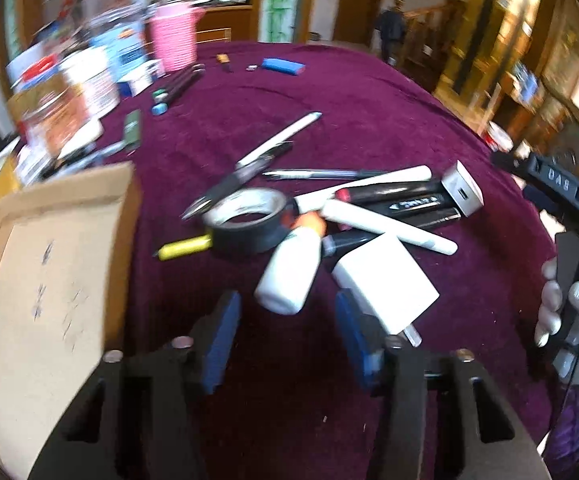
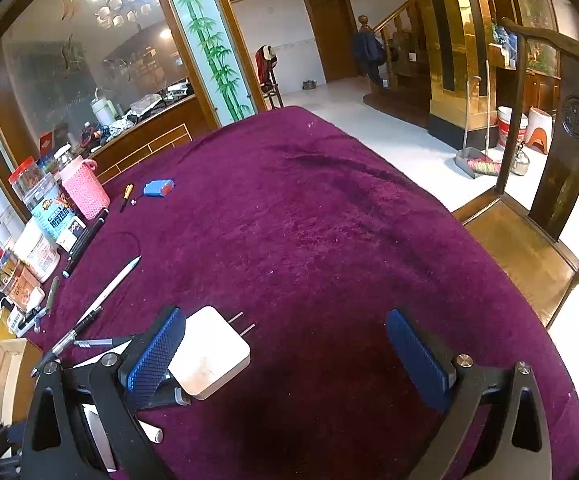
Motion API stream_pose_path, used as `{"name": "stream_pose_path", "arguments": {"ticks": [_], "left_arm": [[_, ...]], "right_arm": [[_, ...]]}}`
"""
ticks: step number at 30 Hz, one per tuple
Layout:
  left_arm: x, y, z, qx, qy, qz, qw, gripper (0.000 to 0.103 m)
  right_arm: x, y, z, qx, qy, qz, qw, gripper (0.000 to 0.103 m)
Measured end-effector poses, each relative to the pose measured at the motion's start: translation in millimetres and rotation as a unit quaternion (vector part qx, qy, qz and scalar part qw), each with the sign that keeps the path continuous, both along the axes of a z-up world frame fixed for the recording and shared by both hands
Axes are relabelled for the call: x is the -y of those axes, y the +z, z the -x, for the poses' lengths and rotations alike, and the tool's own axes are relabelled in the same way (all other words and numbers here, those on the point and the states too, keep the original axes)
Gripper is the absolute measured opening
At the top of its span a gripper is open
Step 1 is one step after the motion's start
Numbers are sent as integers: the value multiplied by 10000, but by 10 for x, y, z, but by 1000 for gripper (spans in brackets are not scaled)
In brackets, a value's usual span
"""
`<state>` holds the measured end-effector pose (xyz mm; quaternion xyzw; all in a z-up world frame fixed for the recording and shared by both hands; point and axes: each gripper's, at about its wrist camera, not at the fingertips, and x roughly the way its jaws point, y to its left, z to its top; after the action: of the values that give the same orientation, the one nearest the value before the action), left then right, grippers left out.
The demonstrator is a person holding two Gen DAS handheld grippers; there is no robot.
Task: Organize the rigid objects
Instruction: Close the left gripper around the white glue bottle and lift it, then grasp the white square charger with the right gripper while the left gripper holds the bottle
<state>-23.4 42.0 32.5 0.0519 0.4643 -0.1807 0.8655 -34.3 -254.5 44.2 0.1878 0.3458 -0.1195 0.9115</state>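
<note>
A pile of rigid objects lies on the purple tablecloth [image 1: 369, 120]: a black tape roll [image 1: 247, 220], a white glue bottle [image 1: 289, 272], a white charger plug [image 1: 385, 284], white and black markers [image 1: 393, 200], pens and a yellow highlighter [image 1: 183, 247]. My left gripper [image 1: 285, 336] is open, just short of the glue bottle and charger. My right gripper [image 2: 285, 356] is open above the cloth; the charger [image 2: 209, 354] lies beside its left finger [image 2: 155, 354]. The right gripper also shows at the right edge of the left wrist view [image 1: 561, 196].
A cardboard box [image 1: 45, 300] stands at the left, close to my left gripper. Jars, boxes and a pink-sleeved bottle [image 1: 173, 38] crowd the far left edge. A blue case [image 2: 158, 188] lies further back. A wooden chair [image 2: 529, 232] stands to the right of the table.
</note>
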Motion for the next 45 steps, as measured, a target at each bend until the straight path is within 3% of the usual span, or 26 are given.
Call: {"name": "stream_pose_path", "arguments": {"ticks": [5, 17, 22, 29, 31, 33, 36, 37, 38, 39, 42, 45], "left_arm": [[171, -90, -136, -26, -332, -336, 9989, 27], [283, -179, -321, -21, -131, -540, 9985, 32], [219, -168, -294, -60, 100, -283, 9995, 28], [-100, -158, 57, -299, 506, 65, 9982, 28], [-62, -164, 67, -223, 506, 59, 9985, 34], [5, -168, 50, -234, 466, 127, 9986, 61], [156, -218, 76, 114, 451, -215, 9987, 65], [182, -217, 88, 154, 445, -303, 9984, 64], [147, -201, 105, 157, 506, -182, 9984, 50], [94, -186, 121, 116, 596, -29, 9982, 28], [-156, -109, 253, -46, 766, 524, 9957, 26], [-402, 24, 485, 158, 944, 836, 9919, 26]], "right_arm": [[-10, -3, 2, 12, 7, 29, 10000, 102], [-35, -21, -19, -67, 97, 20, 9999, 102], [-55, -13, -30, -81, 100, 93, 9999, 102], [-72, -22, -40, -109, 122, 76, 9998, 102], [-84, -22, -39, -116, 129, 102, 9998, 102], [-103, -14, -40, -107, 123, 174, 9997, 102], [-128, -11, -43, -111, 86, 345, 9993, 102], [-127, -13, -43, -118, 64, 401, 9991, 102], [-130, -14, -48, -124, 44, 453, 9989, 102], [-135, -16, -53, -129, 26, 502, 9987, 102], [-144, -28, -74, -168, 12, 592, 9981, 102], [-164, -33, -89, -176, 51, 651, 9977, 102]]}}
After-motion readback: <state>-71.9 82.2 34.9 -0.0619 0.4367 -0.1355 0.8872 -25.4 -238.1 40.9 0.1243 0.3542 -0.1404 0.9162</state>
